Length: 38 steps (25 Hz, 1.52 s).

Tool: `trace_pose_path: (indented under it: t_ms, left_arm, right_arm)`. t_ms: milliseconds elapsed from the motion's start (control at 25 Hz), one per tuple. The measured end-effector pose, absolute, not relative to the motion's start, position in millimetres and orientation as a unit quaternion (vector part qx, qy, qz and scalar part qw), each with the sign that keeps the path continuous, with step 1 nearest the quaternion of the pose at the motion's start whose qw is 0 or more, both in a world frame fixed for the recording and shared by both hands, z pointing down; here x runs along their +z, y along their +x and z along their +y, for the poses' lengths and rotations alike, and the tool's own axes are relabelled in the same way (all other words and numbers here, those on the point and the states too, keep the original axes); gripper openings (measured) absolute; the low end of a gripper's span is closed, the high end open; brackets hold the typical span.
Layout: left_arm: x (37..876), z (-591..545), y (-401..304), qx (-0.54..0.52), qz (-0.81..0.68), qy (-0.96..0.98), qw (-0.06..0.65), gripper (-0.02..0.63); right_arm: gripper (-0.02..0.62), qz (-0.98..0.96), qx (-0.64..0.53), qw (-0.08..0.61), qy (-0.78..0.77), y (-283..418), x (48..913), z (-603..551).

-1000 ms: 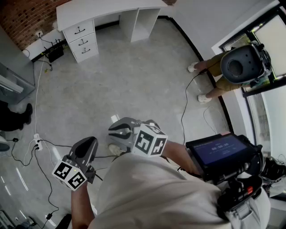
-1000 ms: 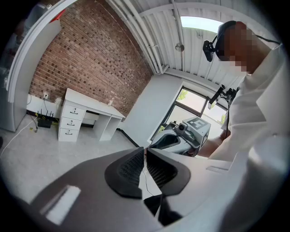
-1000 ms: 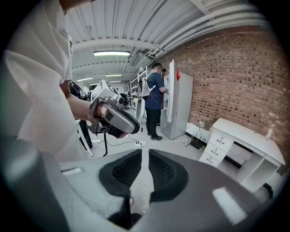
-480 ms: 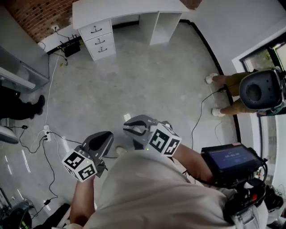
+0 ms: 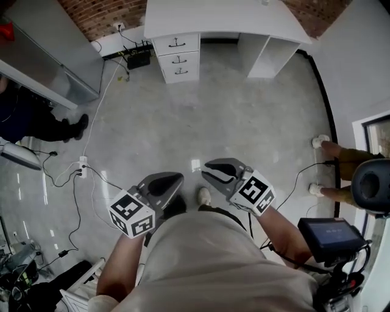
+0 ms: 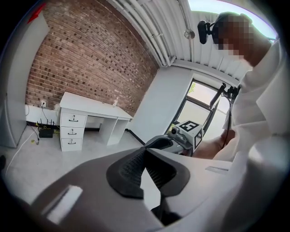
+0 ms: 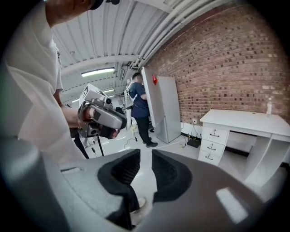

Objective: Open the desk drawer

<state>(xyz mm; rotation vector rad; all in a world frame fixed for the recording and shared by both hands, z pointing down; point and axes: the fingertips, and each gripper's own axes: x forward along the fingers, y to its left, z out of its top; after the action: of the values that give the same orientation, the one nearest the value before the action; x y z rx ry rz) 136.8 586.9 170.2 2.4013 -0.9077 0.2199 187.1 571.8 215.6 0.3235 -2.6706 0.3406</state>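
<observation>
A white desk (image 5: 213, 15) stands against the brick wall, far across the floor. Its stack of three drawers (image 5: 177, 58) with black handles is all shut. Both grippers hang in the air close to my body, far from the desk. The left gripper (image 5: 164, 183) has its pad tips together with nothing between them. The right gripper (image 5: 219, 167) shows a narrow gap between its pads, its jaws are opening, and they hold nothing. The left gripper view shows the drawers (image 6: 72, 131) and the right gripper view shows them too (image 7: 212, 145).
A grey cabinet (image 5: 42, 55) stands at the left with a person in dark clothes (image 5: 36, 122) beside it. Cables and a power strip (image 5: 82, 164) lie on the floor at the left. Another person's feet (image 5: 320, 164) are at the right. A black box (image 5: 139, 59) sits left of the drawers.
The desk has shifted from the upper left to the top middle of the head view and looks nearer. Both grippers have been carried along and now point toward it.
</observation>
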Motion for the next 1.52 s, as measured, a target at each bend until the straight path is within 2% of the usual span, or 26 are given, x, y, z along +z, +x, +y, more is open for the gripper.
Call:
trace_pose_path:
  t_ms: [320,520,800,1120,1520]
  left_arm:
    - [197.5,474.3,68.9,0.071,-0.33,0.897,0.284,0.003]
    - [190.0,386.6,18.2,0.085,-0.292,0.913,0.273,0.003]
    - [201.1,285.4,-46.6,0.119,-0.26,0.922,0.262,0.003]
    - [221.9,198.0,-55.3,0.112,-0.257,0.919,0.277,0.003]
    - [253.2,44.5,-27.7,0.094,-0.257,0.911,0.309,0.003]
  right_arm:
    - [0.071,-0.95,0.175,0.216,0.143,128.8,263.4,452.1]
    - [0.071,-0.911,0.33,0.162,0.185,80.7,291.9,363.2]
    - [0.071,-0.863,0.414,0.082,0.278,42.7,343.2,222.8]
    - [0.071,-0.8,0.508,-0.005,0.319,33.9,429.6,73.6]
    - [0.082,-0.74,0.591,-0.072,0.313,17.7,540.0,-110.5]
